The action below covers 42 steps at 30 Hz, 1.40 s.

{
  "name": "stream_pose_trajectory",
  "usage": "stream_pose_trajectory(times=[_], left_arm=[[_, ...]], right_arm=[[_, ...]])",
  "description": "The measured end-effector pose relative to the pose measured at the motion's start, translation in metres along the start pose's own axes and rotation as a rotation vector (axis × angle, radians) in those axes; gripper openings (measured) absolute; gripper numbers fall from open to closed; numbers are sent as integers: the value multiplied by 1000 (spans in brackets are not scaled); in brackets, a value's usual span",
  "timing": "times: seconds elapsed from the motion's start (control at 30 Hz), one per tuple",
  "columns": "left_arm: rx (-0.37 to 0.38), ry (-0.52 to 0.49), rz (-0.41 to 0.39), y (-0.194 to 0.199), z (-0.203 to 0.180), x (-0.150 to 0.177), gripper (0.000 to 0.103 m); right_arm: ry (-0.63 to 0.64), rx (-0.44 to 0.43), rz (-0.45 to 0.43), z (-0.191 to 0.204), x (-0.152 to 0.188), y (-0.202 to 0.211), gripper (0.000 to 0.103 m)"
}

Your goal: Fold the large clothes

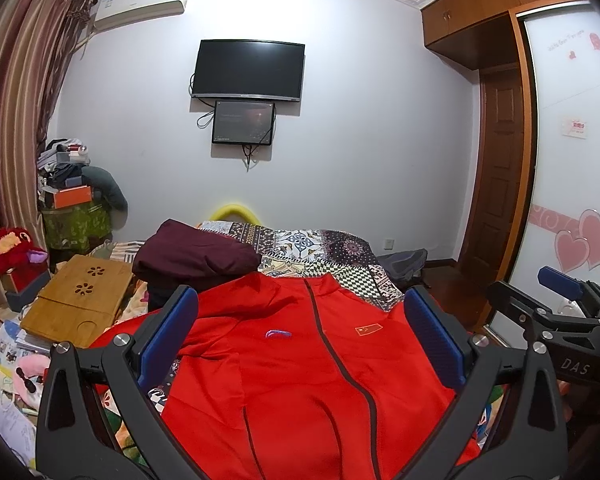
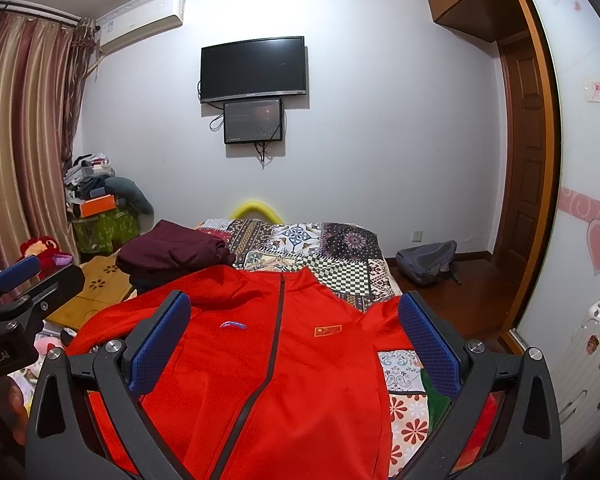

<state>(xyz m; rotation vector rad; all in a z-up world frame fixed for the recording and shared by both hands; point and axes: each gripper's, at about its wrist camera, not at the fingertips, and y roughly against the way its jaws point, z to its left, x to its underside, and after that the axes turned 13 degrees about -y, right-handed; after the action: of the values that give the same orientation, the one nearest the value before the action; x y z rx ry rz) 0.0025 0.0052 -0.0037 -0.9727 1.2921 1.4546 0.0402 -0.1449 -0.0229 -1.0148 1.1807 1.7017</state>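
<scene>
A red zip-up jacket [image 1: 300, 368] lies front side up on the patterned bedspread [image 1: 320, 248], collar toward the far wall. It also shows in the right wrist view [image 2: 260, 360]. My left gripper [image 1: 300, 332] is open above the jacket's chest, blue pads wide apart, holding nothing. My right gripper [image 2: 296, 340] is open above the jacket's right half, also empty. Each gripper shows at the edge of the other's view: the right one [image 1: 560, 292], the left one [image 2: 20, 276].
A folded maroon garment [image 1: 196, 256] lies on the bed beyond the jacket at the left. A wooden lap tray [image 1: 80, 300] and clutter sit at the bed's left. A grey backpack [image 2: 428, 260] is on the floor to the right, by the wardrobe [image 2: 580, 200].
</scene>
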Motion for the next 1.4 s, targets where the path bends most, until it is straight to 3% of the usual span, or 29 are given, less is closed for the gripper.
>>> stream_pose_trajectory(times=[1.4], left_arm=[[-29, 33, 30, -13, 11, 5, 103]], right_arm=[[5, 6, 42, -2, -1, -13, 103]])
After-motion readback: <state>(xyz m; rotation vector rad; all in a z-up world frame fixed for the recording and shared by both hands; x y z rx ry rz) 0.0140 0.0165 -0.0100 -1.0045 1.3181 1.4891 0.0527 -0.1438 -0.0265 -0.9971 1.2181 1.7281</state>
